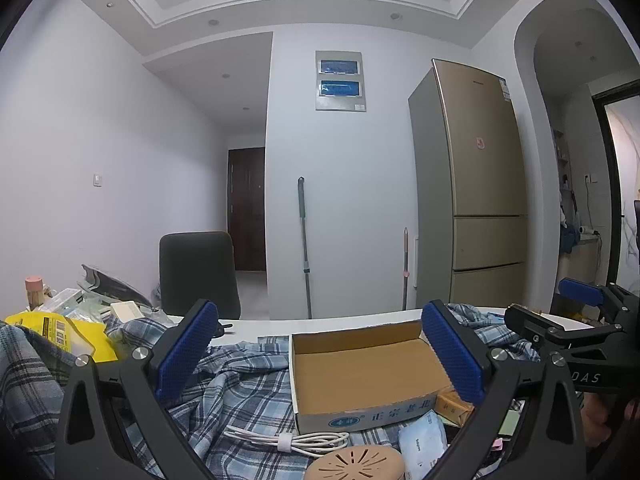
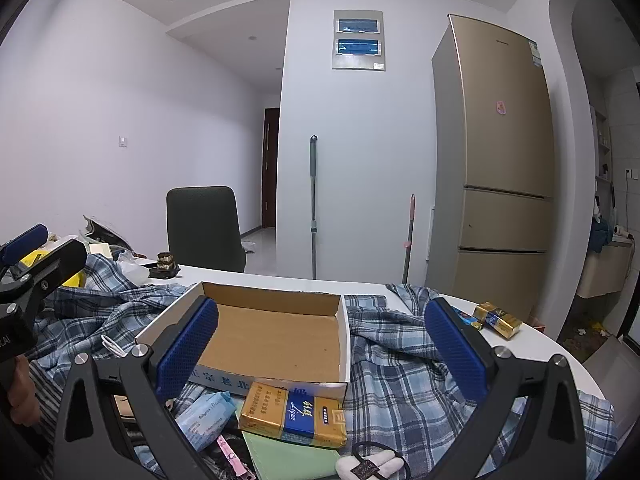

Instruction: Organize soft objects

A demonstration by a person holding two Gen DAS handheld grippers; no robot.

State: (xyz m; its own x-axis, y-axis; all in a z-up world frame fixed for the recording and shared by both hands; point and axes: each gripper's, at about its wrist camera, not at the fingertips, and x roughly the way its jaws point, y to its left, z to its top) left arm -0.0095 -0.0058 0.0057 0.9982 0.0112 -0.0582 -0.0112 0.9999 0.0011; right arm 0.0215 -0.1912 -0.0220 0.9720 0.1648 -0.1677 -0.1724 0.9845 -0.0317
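Jaws on both the left gripper (image 1: 320, 356) and the right gripper (image 2: 322, 354) are standing spread wide, gripping nothing. The plaid shirt (image 2: 400, 364) is lying rumpled across the counter (image 2: 280, 278), spreading toward its right edge, under an open cardboard box (image 2: 276, 336).

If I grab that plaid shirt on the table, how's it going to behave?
The plaid shirt lies rumpled in folds, so it will likely drape limp and trail. The cardboard box and gold pack seem to rest on it, so pulling may drag or tip them. Thin cloth should be light.
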